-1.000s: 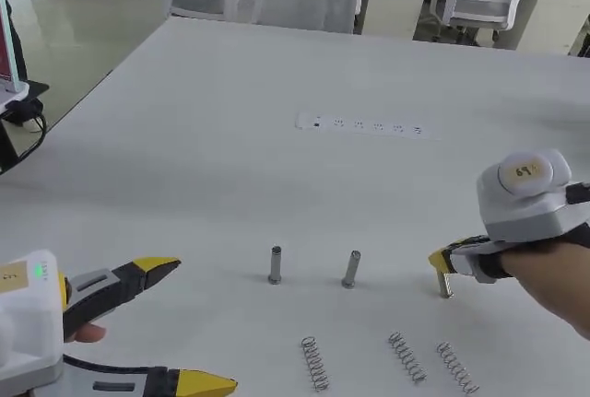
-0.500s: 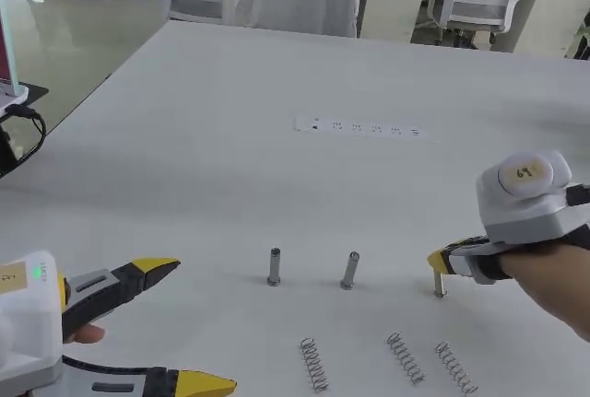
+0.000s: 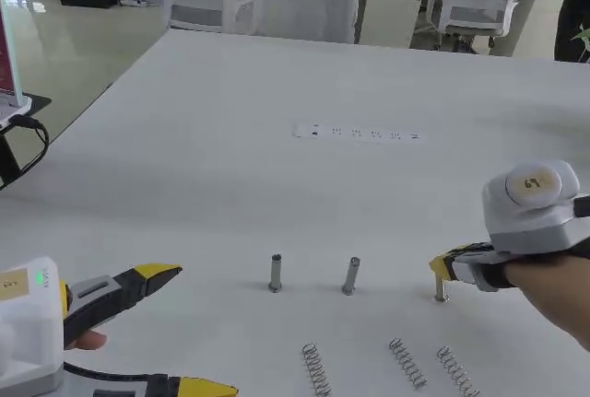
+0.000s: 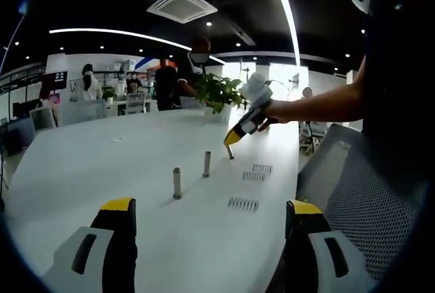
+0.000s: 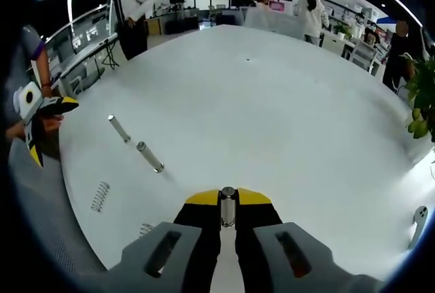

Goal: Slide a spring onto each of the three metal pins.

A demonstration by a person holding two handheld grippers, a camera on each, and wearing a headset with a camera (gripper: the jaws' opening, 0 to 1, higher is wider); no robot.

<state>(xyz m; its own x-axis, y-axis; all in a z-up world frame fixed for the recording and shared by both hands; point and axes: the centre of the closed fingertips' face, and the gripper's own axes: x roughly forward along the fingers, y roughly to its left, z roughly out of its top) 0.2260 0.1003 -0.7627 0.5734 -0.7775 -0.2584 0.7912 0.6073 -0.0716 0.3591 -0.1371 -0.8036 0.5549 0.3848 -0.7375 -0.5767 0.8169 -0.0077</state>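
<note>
Head view: three short upright silver pins (image 3: 350, 275).

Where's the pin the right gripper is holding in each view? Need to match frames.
Head view: gripped pin, lower right, upright under the right gripper and its yellow tips.
Left gripper view: gripped pin, just right of centre, under that gripper's tip.
Right gripper view: gripped pin, bottom centre, between its own jaws.
Shared landmark: the two free pins standing beside it.

Three metal pins (image 3: 276, 273) (image 3: 350, 275) (image 3: 442, 291), three springs (image 3: 315, 367) (image 3: 407, 362) (image 3: 456, 370), two claws (image 3: 203, 331) (image 3: 439, 266).
</note>
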